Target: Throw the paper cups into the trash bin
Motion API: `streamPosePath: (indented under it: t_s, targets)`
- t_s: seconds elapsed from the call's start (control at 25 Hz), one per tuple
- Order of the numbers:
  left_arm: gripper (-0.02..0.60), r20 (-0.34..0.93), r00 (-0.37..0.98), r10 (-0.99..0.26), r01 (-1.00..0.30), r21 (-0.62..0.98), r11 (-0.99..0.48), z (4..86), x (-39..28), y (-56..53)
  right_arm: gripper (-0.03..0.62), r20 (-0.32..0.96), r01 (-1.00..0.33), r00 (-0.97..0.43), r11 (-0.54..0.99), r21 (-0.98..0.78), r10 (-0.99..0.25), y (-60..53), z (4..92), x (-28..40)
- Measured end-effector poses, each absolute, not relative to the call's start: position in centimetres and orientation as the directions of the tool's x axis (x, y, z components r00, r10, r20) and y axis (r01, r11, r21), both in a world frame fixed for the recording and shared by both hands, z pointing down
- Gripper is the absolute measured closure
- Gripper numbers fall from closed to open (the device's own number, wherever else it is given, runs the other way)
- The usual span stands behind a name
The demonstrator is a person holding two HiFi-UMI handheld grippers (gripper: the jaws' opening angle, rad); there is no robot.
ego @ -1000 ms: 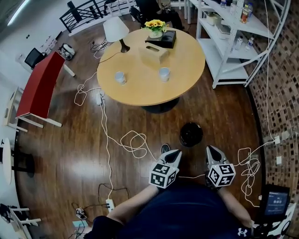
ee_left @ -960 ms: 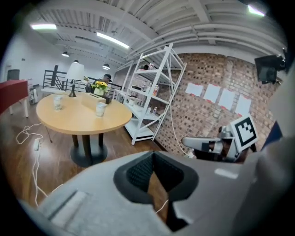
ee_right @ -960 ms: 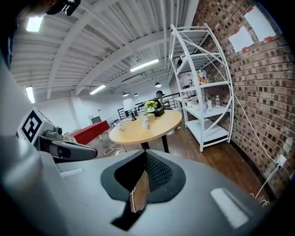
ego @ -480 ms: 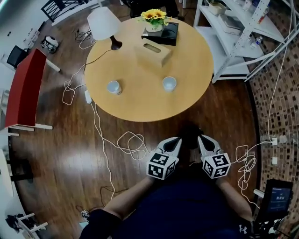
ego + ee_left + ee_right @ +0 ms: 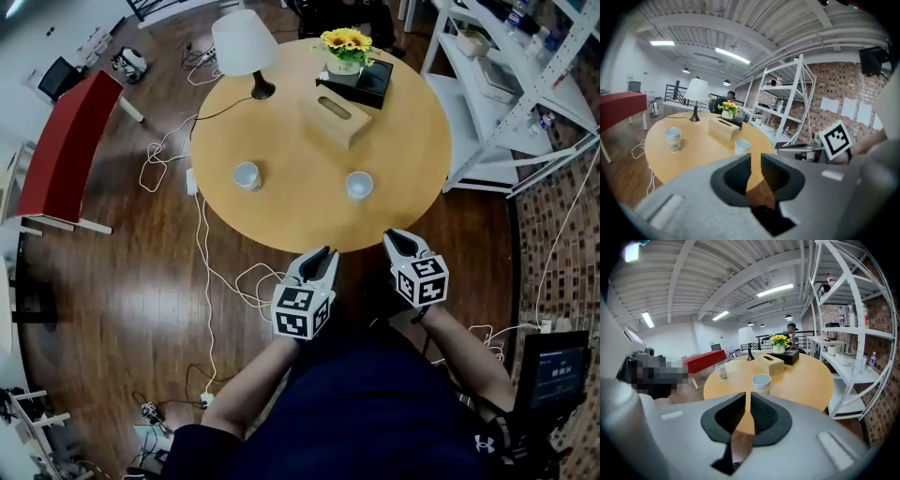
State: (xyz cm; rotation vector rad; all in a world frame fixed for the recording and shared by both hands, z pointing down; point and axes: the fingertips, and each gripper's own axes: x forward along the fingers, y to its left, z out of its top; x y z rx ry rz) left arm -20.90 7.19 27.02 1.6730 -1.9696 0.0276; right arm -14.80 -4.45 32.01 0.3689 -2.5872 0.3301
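Observation:
Two white paper cups stand on the round wooden table (image 5: 281, 220): the left cup (image 5: 247, 175) (image 5: 673, 139) (image 5: 722, 371) and the right cup (image 5: 358, 185) (image 5: 742, 146) (image 5: 761, 382). My left gripper (image 5: 325, 251) (image 5: 756, 157) hovers at the table's near edge, its jaws a narrow gap apart and empty. My right gripper (image 5: 392, 234) (image 5: 748, 394) points at the right cup, short of it. Its jaws are opening, showing a thin slit with nothing between them. No trash bin is in sight.
On the table's far side stand a white lamp (image 5: 242, 42), a tissue box (image 5: 336, 120) and yellow flowers (image 5: 347, 41) on a black box. A white shelf unit (image 5: 525, 84) is at the right and a red bench (image 5: 66, 150) at the left. White cables (image 5: 216, 272) trail over the floor.
Both grippers have moved forward from over the floor to the table's near edge. The table and cups now lie closer. The black bin seen on the floor earlier is out of sight.

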Motion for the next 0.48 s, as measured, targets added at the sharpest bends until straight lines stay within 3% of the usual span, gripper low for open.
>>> streamPosePath:
  t_s: [0.16,0.32,0.48]
  targets:
    - [0.514,0.403,-0.151,-0.903,-0.899,0.324,0.295,25.9,-22.7,7.9,0.488,0.553,-0.328,-0.810,0.933,-0.148,-0.197,-9.0,33.4,-18.6]
    - [0.514,0.403,-0.206,-0.892,-0.869,0.344,0.356,25.8,-23.6,9.7,0.447,0.610,-0.379,-0.759,0.916,-0.131,-0.227,-13.6,35.6,-22.2]
    - [0.510,0.420,-0.259,-0.870,-0.839,0.348,0.418,26.5,-24.9,12.1,0.430,0.686,-0.412,-0.705,0.891,-0.189,-0.180,-15.6,38.9,-25.2]
